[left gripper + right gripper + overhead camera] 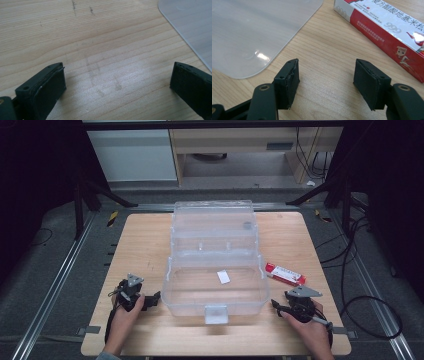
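A clear plastic storage box (215, 292) stands open in the middle of the wooden table (145, 240), its lid (214, 222) folded back. A small white slip (223, 277) lies inside it. A red and white carton (285, 274) lies to the right of the box; it also shows in the right gripper view, carton (387, 27). My left gripper (155, 298) rests on the table left of the box, jaws wide open over bare wood, left gripper (117, 82). My right gripper (276, 306) sits right of the box, open and empty, right gripper (325, 80), just short of the carton.
The box's rounded corner (190, 27) lies ahead-right of the left jaws, and the box corner (254, 35) ahead-left of the right jaws. A latch (216, 314) juts from the box front. Dark floor, cables (360, 305) and stand legs surround the table.
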### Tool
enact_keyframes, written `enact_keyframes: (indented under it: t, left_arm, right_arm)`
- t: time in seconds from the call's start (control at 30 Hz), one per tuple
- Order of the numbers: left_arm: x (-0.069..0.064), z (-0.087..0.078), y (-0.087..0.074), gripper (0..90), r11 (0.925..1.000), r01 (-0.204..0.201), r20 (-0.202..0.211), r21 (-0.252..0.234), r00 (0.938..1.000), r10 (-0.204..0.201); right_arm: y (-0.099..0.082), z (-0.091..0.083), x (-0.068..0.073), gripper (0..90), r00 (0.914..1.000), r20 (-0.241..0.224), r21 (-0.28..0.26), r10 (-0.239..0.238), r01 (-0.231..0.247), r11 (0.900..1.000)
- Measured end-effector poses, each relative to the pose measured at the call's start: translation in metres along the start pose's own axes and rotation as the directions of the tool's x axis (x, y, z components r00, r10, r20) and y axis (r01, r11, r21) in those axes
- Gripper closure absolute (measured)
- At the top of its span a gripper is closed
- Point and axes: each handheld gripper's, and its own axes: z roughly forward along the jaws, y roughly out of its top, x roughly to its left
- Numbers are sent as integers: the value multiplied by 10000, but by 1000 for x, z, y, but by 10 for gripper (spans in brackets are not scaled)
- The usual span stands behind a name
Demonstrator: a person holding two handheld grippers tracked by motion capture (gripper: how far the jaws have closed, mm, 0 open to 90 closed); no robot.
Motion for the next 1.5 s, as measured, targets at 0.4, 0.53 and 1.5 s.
enact_keyframes:
  t: [0.4,0.53,1.5]
  left_arm:
    - [-1,-1,-1,0,10000,33,-29,12,10000,-33]
    - [-1,-1,-1,0,10000,48,-38,5,10000,-48]
    - [-1,-1,-1,0,10000,23,-12,2,10000,-23]
  right_arm:
    - [33,-24,-16,276,9985,-65,365,-546,548,9978]
    - [54,-29,-35,227,9980,54,525,-628,624,9967]
    - [74,34,-91,265,9891,-599,2597,-1341,1452,9547]
